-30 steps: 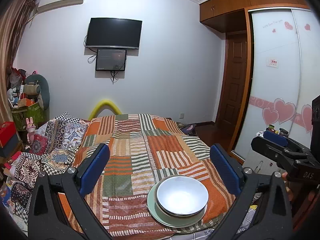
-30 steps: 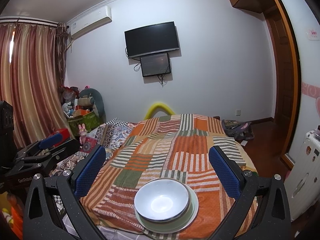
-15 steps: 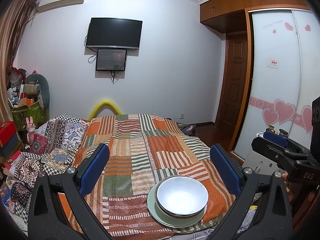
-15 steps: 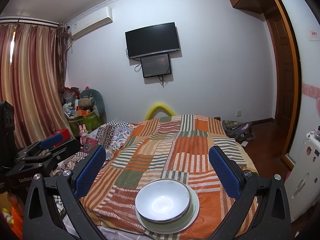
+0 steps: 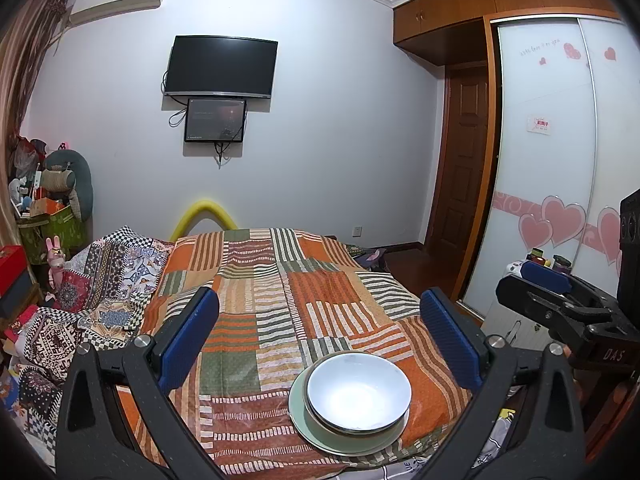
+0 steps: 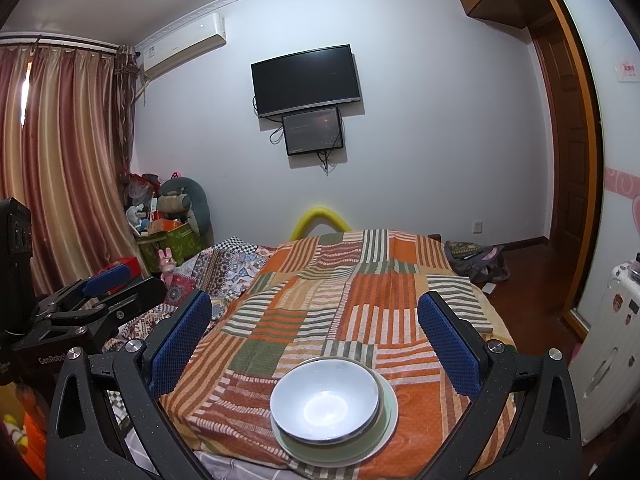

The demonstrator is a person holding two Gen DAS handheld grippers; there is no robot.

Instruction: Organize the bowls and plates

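Note:
A white bowl (image 5: pixel 359 393) (image 6: pixel 325 399) sits stacked on a pale green plate (image 5: pixel 304 420) (image 6: pixel 390 420) near the front edge of the bed. My left gripper (image 5: pixel 320 336) hangs open above and behind the stack, nothing between its blue pads. My right gripper (image 6: pixel 316 334) is open too, held over the same stack with its pads wide apart. Each gripper appears at the edge of the other's view: the right one (image 5: pixel 560 304) on the right, the left one (image 6: pixel 96 300) on the left.
A striped orange, green and white patchwork blanket (image 5: pixel 280 292) covers the bed. Patterned pillows (image 5: pixel 80 292) and clutter lie at the left. A wardrobe with heart stickers (image 5: pixel 560 200) and a door stand at the right. A small white appliance (image 6: pixel 612 344) sits on the floor.

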